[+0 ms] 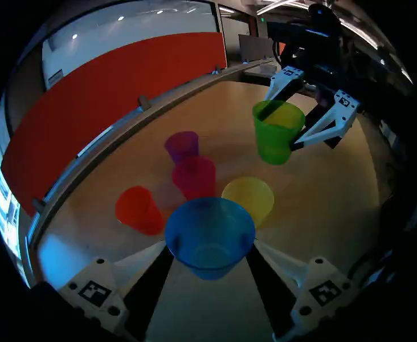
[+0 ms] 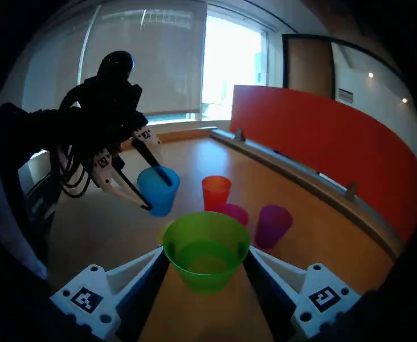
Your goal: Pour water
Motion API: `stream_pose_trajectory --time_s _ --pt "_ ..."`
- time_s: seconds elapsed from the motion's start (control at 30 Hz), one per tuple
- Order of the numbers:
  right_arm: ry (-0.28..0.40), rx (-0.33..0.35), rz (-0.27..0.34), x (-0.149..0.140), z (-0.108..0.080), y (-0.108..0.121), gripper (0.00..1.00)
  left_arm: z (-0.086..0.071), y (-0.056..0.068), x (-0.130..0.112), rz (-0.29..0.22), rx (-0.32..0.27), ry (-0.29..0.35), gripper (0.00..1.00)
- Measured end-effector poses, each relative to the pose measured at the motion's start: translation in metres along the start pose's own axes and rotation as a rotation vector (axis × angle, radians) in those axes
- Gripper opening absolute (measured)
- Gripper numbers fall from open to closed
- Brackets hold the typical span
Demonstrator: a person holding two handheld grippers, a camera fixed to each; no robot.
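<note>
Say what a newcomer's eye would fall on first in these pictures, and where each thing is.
First come the two bright cups close to the cameras: a blue cup between the fingers of the left gripper and a green cup in the right gripper. Between them a red cup, purple cup, magenta cup and yellow cup cluster on the wooden table. A big red partition runs along the table's far edge.
</note>
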State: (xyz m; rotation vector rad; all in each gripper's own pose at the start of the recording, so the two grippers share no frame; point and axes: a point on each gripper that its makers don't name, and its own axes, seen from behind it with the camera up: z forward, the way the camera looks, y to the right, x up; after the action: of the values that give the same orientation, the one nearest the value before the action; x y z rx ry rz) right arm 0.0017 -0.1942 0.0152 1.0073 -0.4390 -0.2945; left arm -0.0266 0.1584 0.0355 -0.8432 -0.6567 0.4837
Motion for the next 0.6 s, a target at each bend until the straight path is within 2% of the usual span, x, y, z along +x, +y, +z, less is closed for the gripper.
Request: stream_pose_trajectory --time_s 0.4,0.6 --pt "-0.055 0.008 0.005 -0.028 0.007 0.003 0.90 0.015 0.011 -0.026 0.010 -0.048 -0.083 0.84" --pt "-0.082 0.011 0.005 -0.044 0.012 0.005 0.89 0.019 0.015 -0.035 0.007 -0.068 -0.101 0.84"
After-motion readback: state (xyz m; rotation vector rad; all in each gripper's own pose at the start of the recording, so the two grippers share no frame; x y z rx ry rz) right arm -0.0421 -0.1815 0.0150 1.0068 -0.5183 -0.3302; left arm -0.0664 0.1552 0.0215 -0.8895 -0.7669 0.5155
